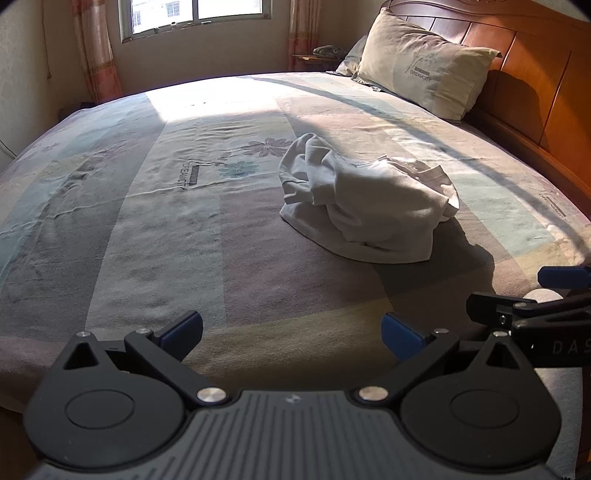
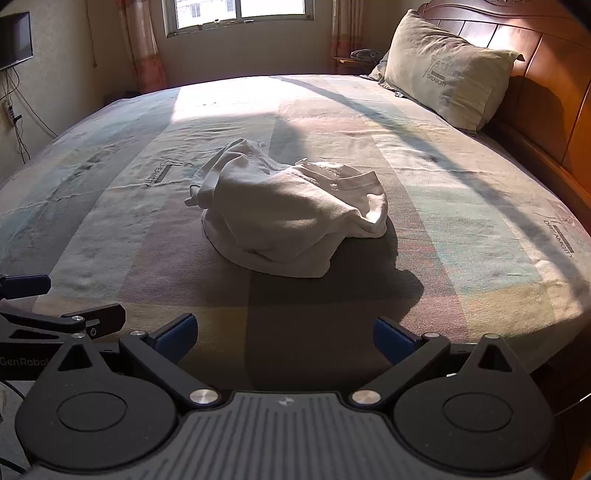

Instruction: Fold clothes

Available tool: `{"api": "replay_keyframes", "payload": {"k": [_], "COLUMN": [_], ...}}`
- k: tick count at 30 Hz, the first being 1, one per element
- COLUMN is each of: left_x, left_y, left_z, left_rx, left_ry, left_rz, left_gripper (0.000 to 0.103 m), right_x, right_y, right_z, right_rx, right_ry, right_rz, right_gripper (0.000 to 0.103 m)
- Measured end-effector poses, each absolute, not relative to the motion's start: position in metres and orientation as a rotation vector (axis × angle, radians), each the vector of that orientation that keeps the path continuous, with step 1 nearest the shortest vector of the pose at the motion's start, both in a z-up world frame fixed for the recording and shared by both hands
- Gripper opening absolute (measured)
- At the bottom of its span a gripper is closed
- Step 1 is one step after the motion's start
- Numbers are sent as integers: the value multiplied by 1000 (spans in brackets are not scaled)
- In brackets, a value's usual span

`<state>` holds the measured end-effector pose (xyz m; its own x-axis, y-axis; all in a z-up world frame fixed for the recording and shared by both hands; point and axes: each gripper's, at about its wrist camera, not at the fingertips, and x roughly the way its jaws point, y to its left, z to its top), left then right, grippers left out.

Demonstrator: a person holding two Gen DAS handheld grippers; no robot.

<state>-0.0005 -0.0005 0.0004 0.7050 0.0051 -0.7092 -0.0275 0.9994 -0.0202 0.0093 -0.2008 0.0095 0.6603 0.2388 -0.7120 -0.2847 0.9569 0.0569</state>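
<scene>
A crumpled white garment point(image 1: 365, 199) lies in a heap on the bed, right of centre in the left wrist view and near the middle point(image 2: 291, 214) in the right wrist view. My left gripper point(image 1: 291, 332) hovers open over the near edge of the bed, well short of the heap, with nothing between its blue pads. My right gripper point(image 2: 284, 336) is open too, empty, and at about the same distance from the garment. The right gripper point(image 1: 554, 295) shows at the right edge of the left wrist view, and the left gripper point(image 2: 44, 302) shows at the left edge of the right wrist view.
The bed point(image 1: 155, 221) has a pastel patchwork sheet with a sunlit patch at the far side. A beige pillow point(image 1: 424, 66) leans on the wooden headboard point(image 1: 535, 85) at the right. A window point(image 2: 240, 11) with curtains is at the back, a wall screen point(image 2: 14, 38) at the left.
</scene>
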Motion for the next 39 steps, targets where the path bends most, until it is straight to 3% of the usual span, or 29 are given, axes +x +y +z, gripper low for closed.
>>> {"api": "replay_keyframes", "payload": {"k": [39], "left_x": [-6], "left_y": [2], "left_z": [2], "left_rx": [-32], "left_ry": [782], "left_rz": [34], "left_gripper": [102], "right_x": [6], "right_y": [-197], "right_z": [13], "right_rx": [-71], "right_ry": [789], "right_rz": [303], "right_gripper": [103]}}
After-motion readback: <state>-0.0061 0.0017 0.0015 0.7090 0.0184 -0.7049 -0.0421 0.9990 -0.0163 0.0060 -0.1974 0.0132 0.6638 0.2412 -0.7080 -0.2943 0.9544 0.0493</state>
